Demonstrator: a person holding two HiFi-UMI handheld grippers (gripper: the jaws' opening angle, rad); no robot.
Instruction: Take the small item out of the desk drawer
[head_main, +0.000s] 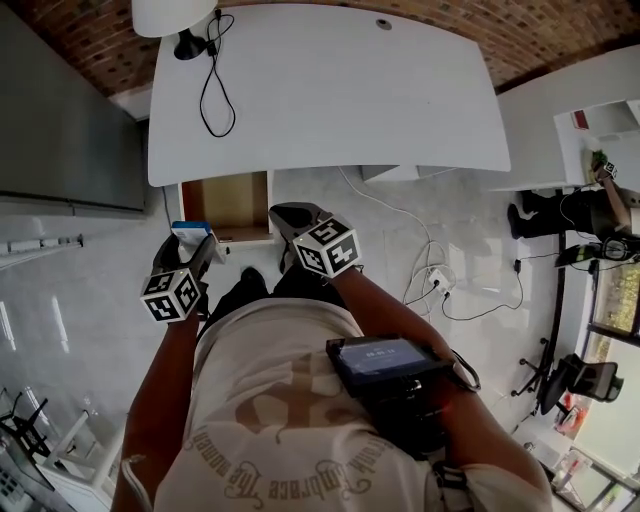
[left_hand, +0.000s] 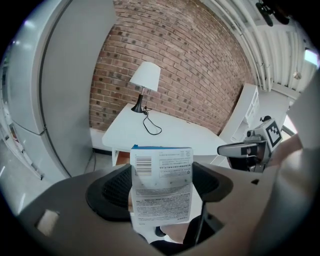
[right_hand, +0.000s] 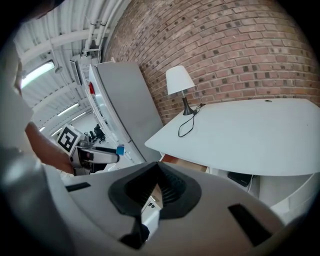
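Note:
A small white box with a blue top is pinched between the jaws of my left gripper; its printed side with a barcode faces the camera. In the head view this box is held by the left gripper just in front of the open drawer, whose wooden inside shows under the left end of the white desk. My right gripper hovers beside the drawer's right corner. Its jaws are shut with nothing between them. The right gripper view also catches the left gripper with the box.
A white lamp with a black cable stands on the desk's far left. A tall grey cabinet is to the left. Cables and a power strip lie on the floor at right, and a person is beyond them.

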